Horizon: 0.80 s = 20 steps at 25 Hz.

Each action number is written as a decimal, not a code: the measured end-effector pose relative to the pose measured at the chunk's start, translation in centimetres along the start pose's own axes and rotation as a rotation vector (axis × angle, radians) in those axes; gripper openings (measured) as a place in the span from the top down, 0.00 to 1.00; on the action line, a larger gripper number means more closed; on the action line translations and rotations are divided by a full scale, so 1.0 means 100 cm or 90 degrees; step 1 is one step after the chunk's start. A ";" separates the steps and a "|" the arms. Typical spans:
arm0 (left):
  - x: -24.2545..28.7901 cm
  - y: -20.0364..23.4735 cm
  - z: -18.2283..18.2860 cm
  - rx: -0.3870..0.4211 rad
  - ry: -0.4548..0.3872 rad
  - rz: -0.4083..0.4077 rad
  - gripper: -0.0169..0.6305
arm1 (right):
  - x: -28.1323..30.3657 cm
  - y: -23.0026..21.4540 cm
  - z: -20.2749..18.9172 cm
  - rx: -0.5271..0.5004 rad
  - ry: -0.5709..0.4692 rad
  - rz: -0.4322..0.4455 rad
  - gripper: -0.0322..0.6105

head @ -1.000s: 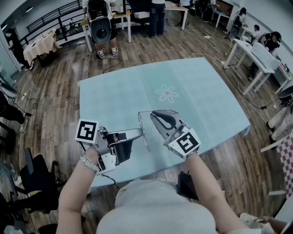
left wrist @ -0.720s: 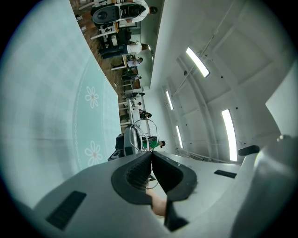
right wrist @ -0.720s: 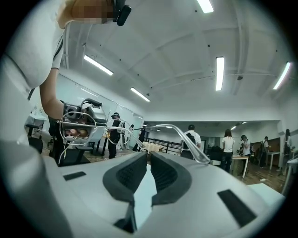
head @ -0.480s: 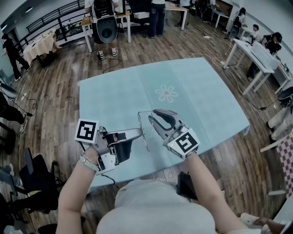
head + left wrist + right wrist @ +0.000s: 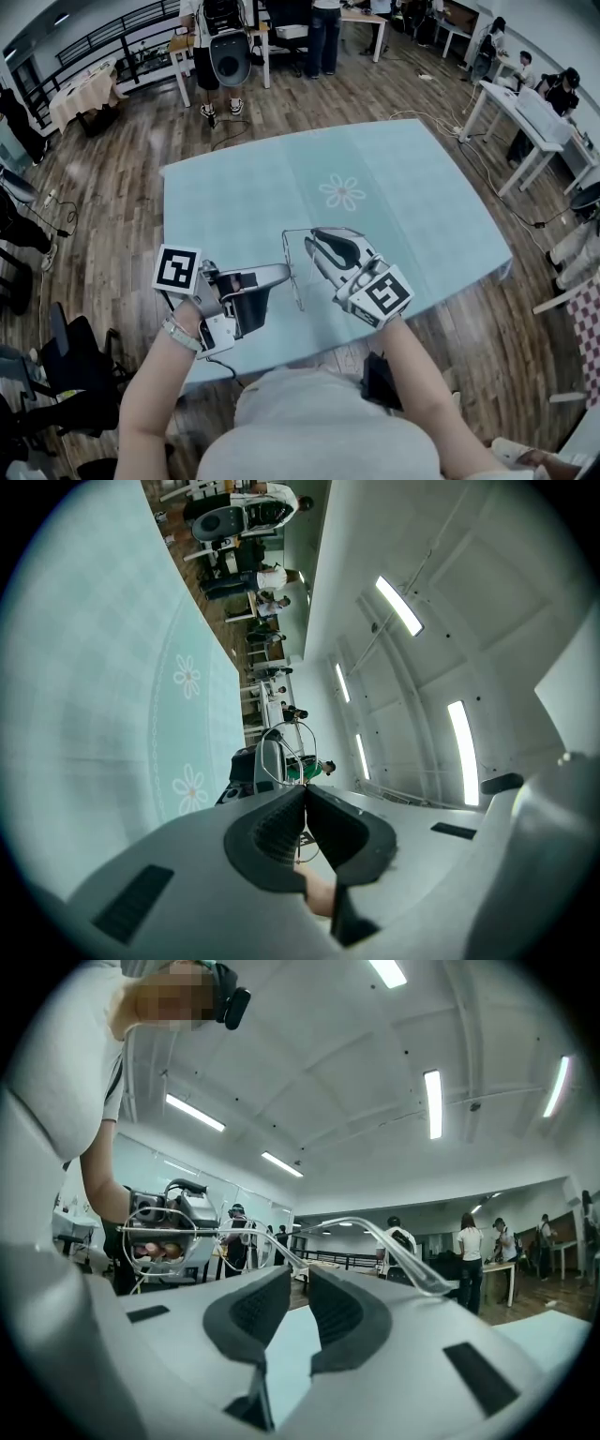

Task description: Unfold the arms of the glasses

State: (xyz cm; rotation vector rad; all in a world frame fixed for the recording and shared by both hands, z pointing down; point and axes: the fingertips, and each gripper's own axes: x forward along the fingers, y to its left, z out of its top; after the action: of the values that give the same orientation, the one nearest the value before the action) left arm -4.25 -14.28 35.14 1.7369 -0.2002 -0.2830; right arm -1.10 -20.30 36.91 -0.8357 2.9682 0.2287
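Note:
A pair of thin wire-rimmed glasses (image 5: 298,291) hangs above the near part of the pale blue table (image 5: 234,187), between my two grippers. My left gripper (image 5: 285,273) comes in from the left and is shut on the frame; in the left gripper view its pads (image 5: 281,822) pinch the wire below a lens ring (image 5: 284,752). My right gripper (image 5: 312,245) stands close on the right, open by a narrow gap. Its jaws have just been closing a little, and nothing is between the pads. In the right gripper view the clear arm (image 5: 394,1246) runs just past the fingertips (image 5: 258,1305).
A flower print (image 5: 343,192) marks the tablecloth's middle. The table's near edge runs just in front of the person's body. Around it on the wooden floor are a white table (image 5: 525,122) at the right, a chair (image 5: 228,58) at the back, and several people.
The right gripper's jaws, pinched together a second ago, now stand slightly apart. Its marker cube has rolled a little. The left gripper and the glasses have not moved.

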 end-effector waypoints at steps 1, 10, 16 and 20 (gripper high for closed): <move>0.000 0.000 0.000 0.000 0.000 -0.001 0.95 | -0.001 -0.001 0.000 0.008 -0.004 -0.001 0.85; 0.001 -0.002 0.000 -0.002 -0.003 -0.005 0.96 | -0.014 -0.005 -0.002 0.063 -0.028 -0.016 0.85; -0.001 0.000 0.001 -0.002 -0.009 -0.005 0.96 | -0.024 -0.010 -0.005 0.123 -0.059 -0.024 0.86; -0.002 0.002 0.003 -0.002 -0.013 -0.004 0.96 | -0.027 -0.012 -0.007 0.157 -0.074 -0.018 0.86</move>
State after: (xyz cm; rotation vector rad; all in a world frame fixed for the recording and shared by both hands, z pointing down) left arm -4.48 -14.50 35.30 1.7318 -0.2099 -0.3059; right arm 1.85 -20.00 37.72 -0.8028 2.7976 -0.0854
